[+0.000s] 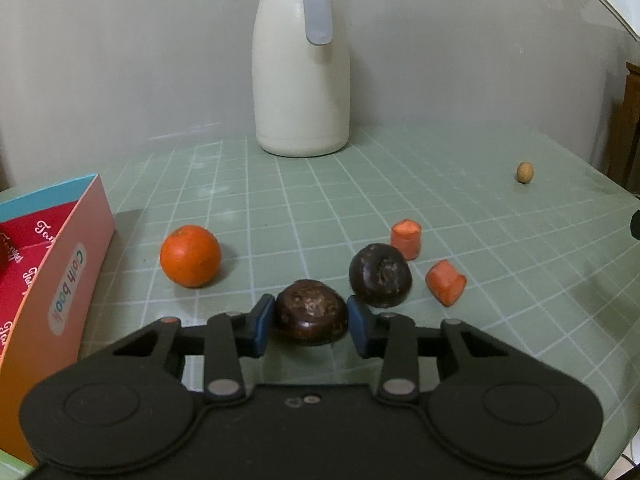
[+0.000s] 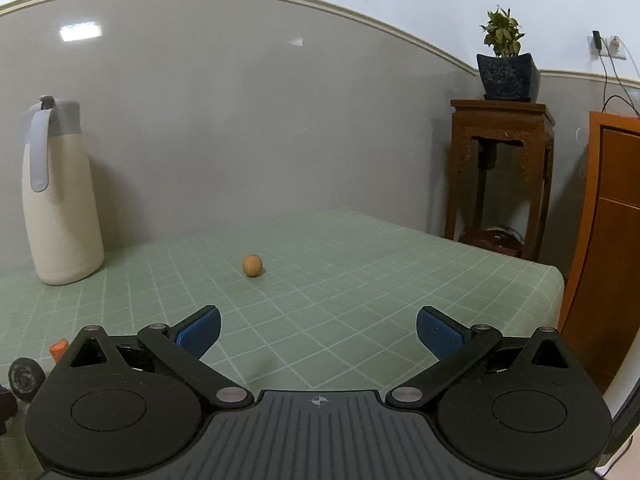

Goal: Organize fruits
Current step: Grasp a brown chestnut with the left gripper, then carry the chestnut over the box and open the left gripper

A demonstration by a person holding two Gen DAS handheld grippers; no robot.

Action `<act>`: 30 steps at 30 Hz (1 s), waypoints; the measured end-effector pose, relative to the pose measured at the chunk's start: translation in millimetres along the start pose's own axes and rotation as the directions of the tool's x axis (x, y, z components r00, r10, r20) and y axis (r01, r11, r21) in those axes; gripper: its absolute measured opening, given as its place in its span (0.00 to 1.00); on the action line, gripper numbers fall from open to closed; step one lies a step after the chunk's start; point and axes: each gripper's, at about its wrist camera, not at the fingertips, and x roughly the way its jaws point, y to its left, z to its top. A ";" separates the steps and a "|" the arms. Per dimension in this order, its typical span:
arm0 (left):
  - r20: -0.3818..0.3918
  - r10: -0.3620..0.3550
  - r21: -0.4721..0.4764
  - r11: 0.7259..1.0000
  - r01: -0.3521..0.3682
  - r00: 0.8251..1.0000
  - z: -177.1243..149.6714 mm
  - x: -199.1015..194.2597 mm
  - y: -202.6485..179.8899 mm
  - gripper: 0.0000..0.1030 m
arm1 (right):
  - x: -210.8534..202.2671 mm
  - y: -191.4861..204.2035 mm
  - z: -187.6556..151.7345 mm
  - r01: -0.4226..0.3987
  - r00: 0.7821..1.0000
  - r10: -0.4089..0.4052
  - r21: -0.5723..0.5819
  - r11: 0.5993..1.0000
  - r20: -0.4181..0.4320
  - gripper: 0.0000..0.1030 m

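The left tongs [image 1: 311, 322] clench a dark brown, water-chestnut-like fruit [image 1: 310, 312], both blue pads [image 1: 262, 326] pressed against its sides, low over the green gridded tabletop [image 1: 280, 208]. A second dark fruit [image 1: 380, 276] sits just beside it at 1 o'clock. Two orange carrot chunks [image 1: 406, 239] lie near that one, at about 1 and 3 o'clock of it. An orange [image 1: 190, 256] rests at 10 o'clock of the held fruit, near a pink and red box [image 1: 72, 264] at the left edge. A cream thermos jug [image 1: 301, 76] stands at 12 o'clock by the wall. The right tongs [image 2: 318, 334] are released, pads wide apart over bare tabletop, with a small tan round fruit [image 2: 253, 265] well apart at 11 o'clock.
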 end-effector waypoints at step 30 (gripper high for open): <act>0.151 0.349 -0.180 0.930 -0.321 0.925 2.5 -77.3 91.6 0.29 | -11.2 54.9 -20.5 -0.125 0.991 0.130 -0.133 0.983 0.026 1.00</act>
